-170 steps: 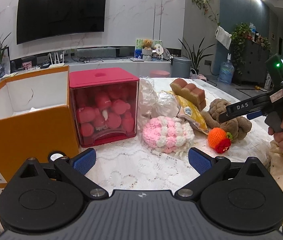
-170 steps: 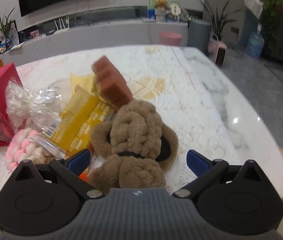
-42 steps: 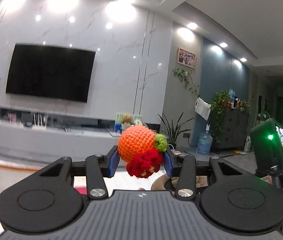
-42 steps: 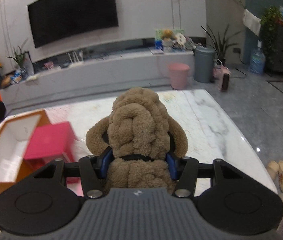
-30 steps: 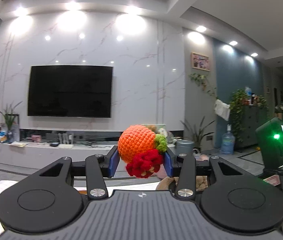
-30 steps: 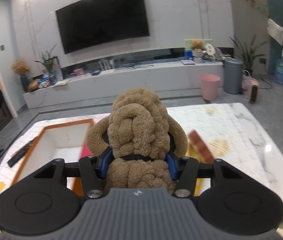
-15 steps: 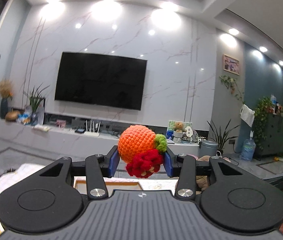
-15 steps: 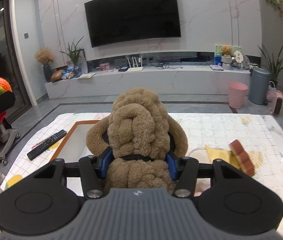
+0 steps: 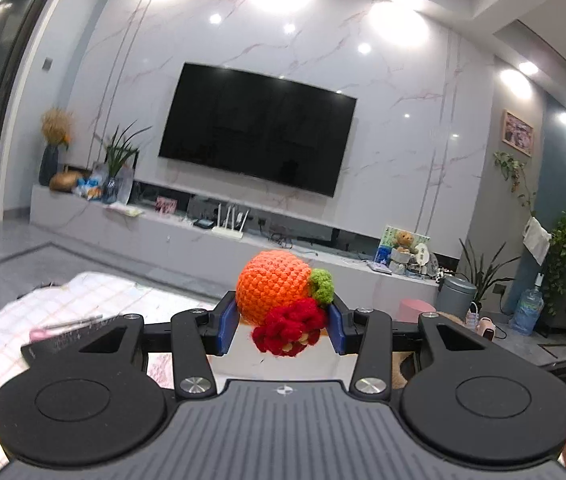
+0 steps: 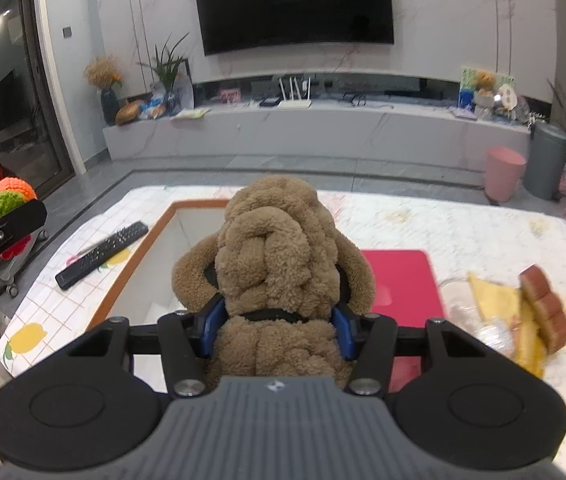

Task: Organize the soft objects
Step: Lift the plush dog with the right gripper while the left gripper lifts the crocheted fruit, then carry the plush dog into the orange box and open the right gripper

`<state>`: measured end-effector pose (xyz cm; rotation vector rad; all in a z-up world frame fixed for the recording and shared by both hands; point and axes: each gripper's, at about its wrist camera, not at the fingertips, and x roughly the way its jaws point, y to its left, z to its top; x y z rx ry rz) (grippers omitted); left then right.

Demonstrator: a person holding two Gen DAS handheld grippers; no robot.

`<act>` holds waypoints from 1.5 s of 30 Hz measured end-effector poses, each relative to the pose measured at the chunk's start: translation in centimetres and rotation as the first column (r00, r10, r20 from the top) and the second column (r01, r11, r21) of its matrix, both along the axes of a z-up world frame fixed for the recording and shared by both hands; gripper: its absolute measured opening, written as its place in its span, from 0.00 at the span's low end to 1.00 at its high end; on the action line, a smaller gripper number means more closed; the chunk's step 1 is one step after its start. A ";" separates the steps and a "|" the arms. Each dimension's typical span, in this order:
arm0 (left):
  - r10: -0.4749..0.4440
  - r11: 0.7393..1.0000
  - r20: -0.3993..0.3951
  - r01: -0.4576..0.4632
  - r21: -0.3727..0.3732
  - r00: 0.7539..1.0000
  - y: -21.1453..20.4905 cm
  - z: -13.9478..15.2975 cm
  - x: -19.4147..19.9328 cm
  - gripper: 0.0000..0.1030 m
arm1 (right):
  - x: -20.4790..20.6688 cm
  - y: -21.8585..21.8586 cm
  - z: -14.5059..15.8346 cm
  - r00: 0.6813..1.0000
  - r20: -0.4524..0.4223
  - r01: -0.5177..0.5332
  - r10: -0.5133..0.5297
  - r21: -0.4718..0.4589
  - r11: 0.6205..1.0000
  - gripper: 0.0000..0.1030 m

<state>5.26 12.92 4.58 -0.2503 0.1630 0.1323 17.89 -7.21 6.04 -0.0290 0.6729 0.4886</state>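
Note:
My left gripper [image 9: 282,326] is shut on an orange crocheted fruit [image 9: 273,293] with a green leaf and red tuft, held high above the table. It also shows at the left edge of the right wrist view [image 10: 7,200]. My right gripper [image 10: 279,330] is shut on a brown plush knotted toy [image 10: 279,240], held above the open orange box [image 10: 163,264], whose white inside shows behind the toy.
A pink-lidded container [image 10: 401,276] stands right of the box. A yellow packet [image 10: 499,300], a brown sponge block [image 10: 547,312] and a clear bag lie further right. A black remote [image 10: 101,248] lies on the checked cloth left of the box.
Both grippers have swung left with their toys. The right gripper now has the orange box right beneath the plush toy; the left view has tilted down toward the table's left end.

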 end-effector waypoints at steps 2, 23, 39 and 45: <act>-0.002 1.000 -0.012 0.001 -0.015 1.000 0.5 -0.4 0.3 0.49 | 0.5 0.7 -0.8 1.000 -0.015 -0.002 0.002 -0.008 1.000 0.52; 0.070 0.994 -0.041 -0.073 -0.086 0.997 3.3 -0.8 -0.1 0.49 | 3.6 8.1 -4.8 0.987 -0.095 -0.133 0.131 -0.016 0.991 0.52; 0.076 0.978 -0.049 -0.084 -0.189 0.996 5.6 -0.9 -0.4 0.49 | 4.2 14.5 -9.6 0.970 -0.213 -0.139 0.118 -0.088 0.986 0.53; 0.075 0.978 -0.029 -0.079 -0.192 0.997 6.0 -0.7 -0.9 0.49 | 3.9 15.1 -9.8 0.970 -0.210 -0.152 0.121 -0.138 0.979 0.55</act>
